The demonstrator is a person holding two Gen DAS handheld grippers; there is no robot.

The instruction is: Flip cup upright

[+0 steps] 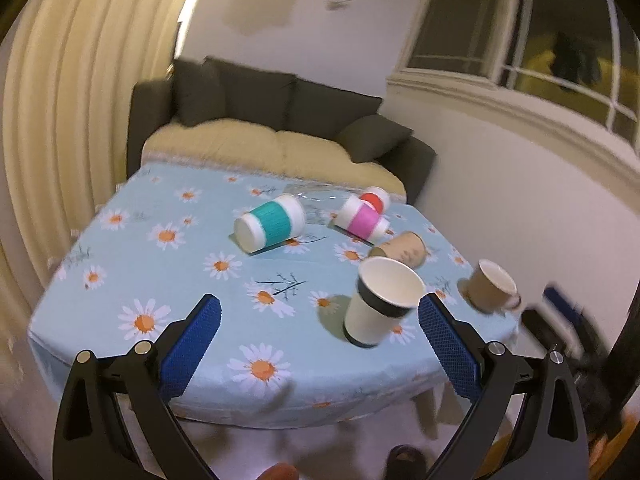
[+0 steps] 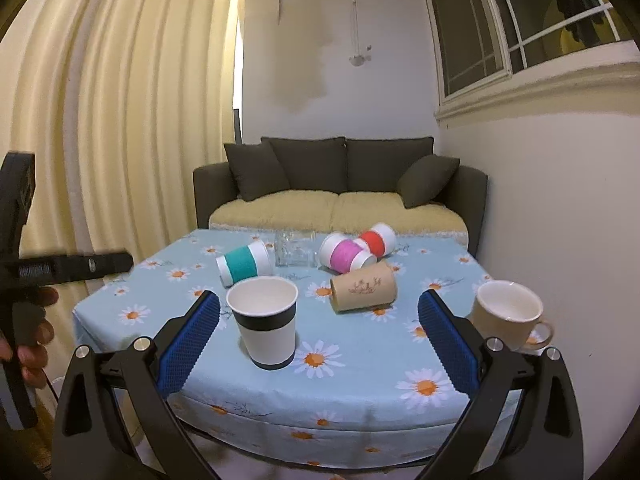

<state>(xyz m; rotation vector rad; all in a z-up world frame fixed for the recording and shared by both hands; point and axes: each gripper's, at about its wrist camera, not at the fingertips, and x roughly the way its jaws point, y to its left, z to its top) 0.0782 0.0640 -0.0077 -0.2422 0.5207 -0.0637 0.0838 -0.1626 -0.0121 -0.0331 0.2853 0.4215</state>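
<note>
Several cups sit on a daisy-print tablecloth (image 2: 360, 384). A white paper cup with a black band (image 2: 265, 322) (image 1: 380, 306) stands upright near the front edge. A beige mug (image 2: 508, 314) (image 1: 490, 286) stands upright at the right. A brown paper cup (image 2: 364, 286) (image 1: 400, 249), a teal-sleeved cup (image 2: 244, 266) (image 1: 270, 222), a pink-sleeved cup (image 2: 346, 256) (image 1: 362, 220) and a red-sleeved cup (image 2: 378, 239) (image 1: 374, 199) lie on their sides. My left gripper (image 1: 319, 334) and my right gripper (image 2: 319, 336) are both open and empty, in front of the table's near edge.
A clear glass (image 2: 295, 249) stands at the back between the teal and pink cups. A dark sofa (image 2: 340, 184) sits behind the table, a curtain (image 2: 120, 120) to the left, a wall and window (image 2: 520, 32) to the right. The left gripper's body shows in the right wrist view (image 2: 24, 272).
</note>
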